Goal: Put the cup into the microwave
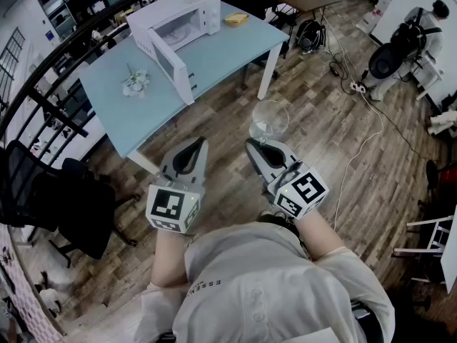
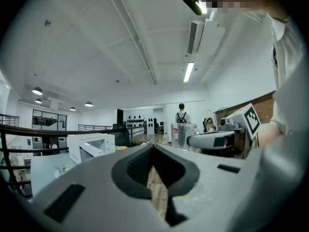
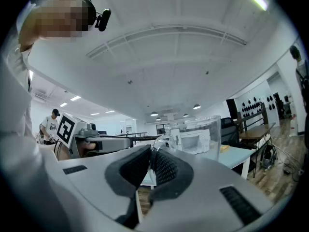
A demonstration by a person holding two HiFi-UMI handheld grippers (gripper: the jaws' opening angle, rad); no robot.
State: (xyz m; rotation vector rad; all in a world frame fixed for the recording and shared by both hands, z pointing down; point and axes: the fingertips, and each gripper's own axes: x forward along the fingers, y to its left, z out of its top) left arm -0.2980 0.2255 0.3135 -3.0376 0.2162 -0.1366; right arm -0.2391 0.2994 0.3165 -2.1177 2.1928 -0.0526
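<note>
A clear glass cup (image 1: pixel 269 120) hangs over the wooden floor, in front of the person's body. My right gripper (image 1: pixel 255 145) is shut on its handle, and in the right gripper view the cup (image 3: pixel 198 137) stands just beyond the closed pads (image 3: pixel 164 166). The white microwave (image 1: pixel 182 20) sits on the light blue table (image 1: pixel 221 56) farther ahead, its door (image 1: pixel 171 66) swung open toward me. My left gripper (image 1: pixel 200 143) floats beside the right one, shut with nothing in it. From the left gripper view the cup (image 2: pixel 182 133) and the microwave (image 2: pixel 89 146) both show.
A small bunch of white flowers (image 1: pixel 136 82) lies on the table left of the door, and a yellow object (image 1: pixel 236 18) lies right of the microwave. A black chair (image 1: pixel 64 206) stands at the left. Cables (image 1: pixel 364 141) trail across the floor; a person (image 1: pixel 407 41) stands far right.
</note>
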